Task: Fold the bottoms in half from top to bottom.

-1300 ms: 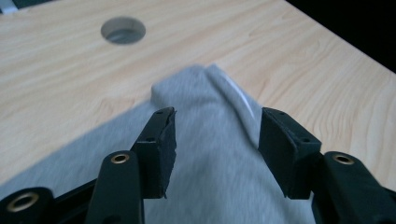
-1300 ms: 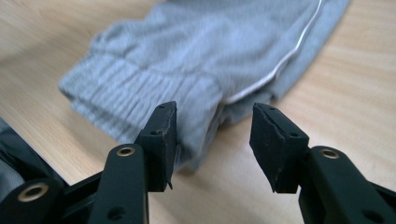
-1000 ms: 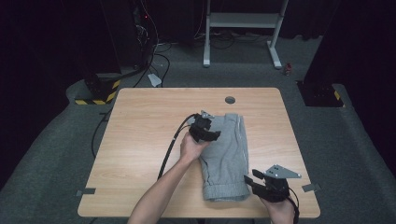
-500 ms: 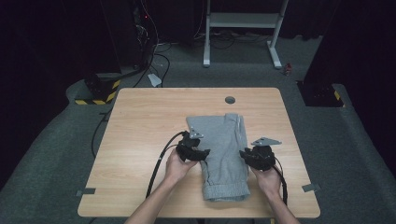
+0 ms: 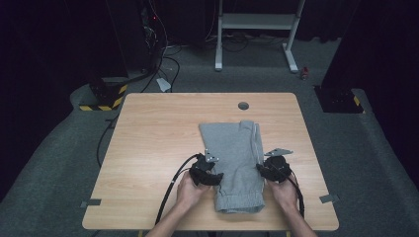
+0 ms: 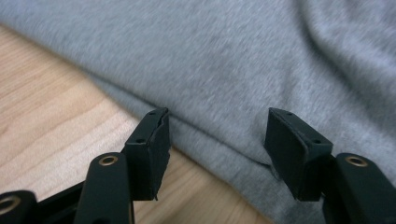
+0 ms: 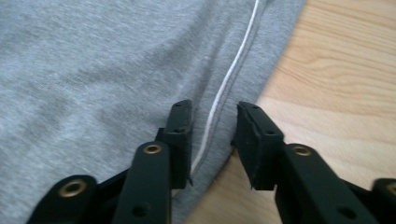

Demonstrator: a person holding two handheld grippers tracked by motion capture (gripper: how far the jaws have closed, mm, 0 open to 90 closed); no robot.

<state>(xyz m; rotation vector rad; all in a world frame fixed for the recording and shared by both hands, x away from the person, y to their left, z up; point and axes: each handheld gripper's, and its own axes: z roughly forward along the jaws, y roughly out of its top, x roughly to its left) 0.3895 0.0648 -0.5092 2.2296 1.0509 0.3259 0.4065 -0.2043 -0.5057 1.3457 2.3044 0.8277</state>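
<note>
Grey folded sweatpants [image 5: 232, 158] lie lengthwise on the wooden table [image 5: 158, 128], cuffed end toward the front edge. My left gripper [image 5: 211, 174] sits at the garment's left edge, open wide; in the left gripper view [image 6: 217, 140] its jaws straddle the folded grey edge [image 6: 233, 84] low over the wood. My right gripper [image 5: 266, 169] is at the garment's right edge. In the right gripper view [image 7: 212, 135] its jaws stand narrowly apart around the seam with a thin white stripe [image 7: 224, 88]. I cannot tell whether the pads touch the cloth.
A round cable hole [image 5: 243, 105] lies at the table's far middle. Bare wood spreads to the left and far side of the garment. A black cable [image 5: 170, 190] trails from the left gripper off the front edge. Beyond the table stand a white desk frame [image 5: 257, 29] and dark floor.
The left gripper came down from the garment's upper part to its left edge near the front. The right gripper moved up from the front right corner to the garment's right edge.
</note>
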